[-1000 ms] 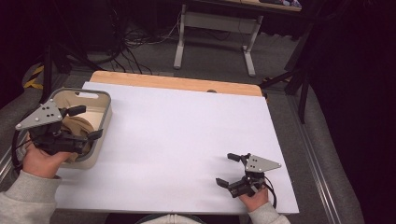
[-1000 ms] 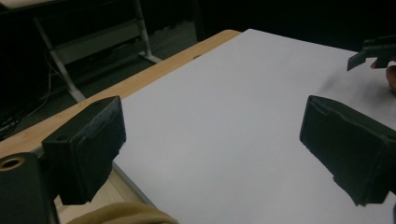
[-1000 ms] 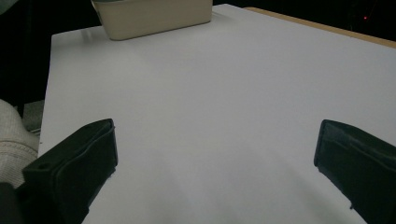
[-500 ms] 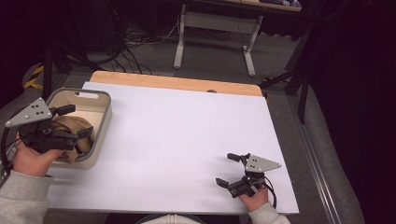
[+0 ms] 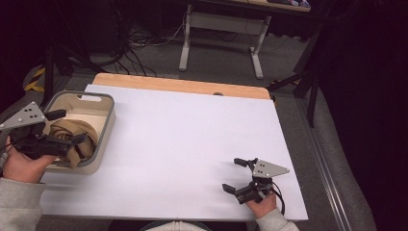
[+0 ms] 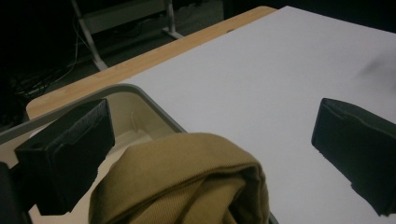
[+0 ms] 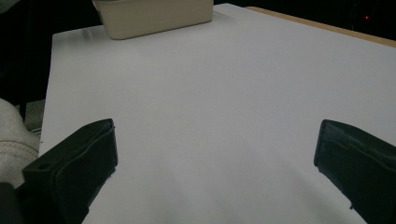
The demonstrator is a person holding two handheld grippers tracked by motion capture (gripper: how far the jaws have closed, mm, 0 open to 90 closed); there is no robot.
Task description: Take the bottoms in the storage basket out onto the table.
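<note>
At the surface (image 5: 183, 144), we see the left gripper (image 5: 67, 127) at about nine o'clock, poised over a beige bin (image 5: 107, 126) that sits at the white sheet's left edge. Its fingers (image 6: 70, 154) have just been opening and now stand wide, with a tan cloth (image 5: 72, 137) bunched between them but not pinched; in the left gripper view the cloth (image 6: 187, 182) lies piled below and between the black pads, partly inside the bin (image 6: 140, 100) and heaped up over its near rim. At about five o'clock we find the right gripper (image 5: 238, 175) low over the bare white sheet, well apart from the bin, its fingers (image 7: 74, 163) spread wide and holding nothing. In the right gripper view the bin (image 7: 154, 14) stands at the far edge of the sheet.
</note>
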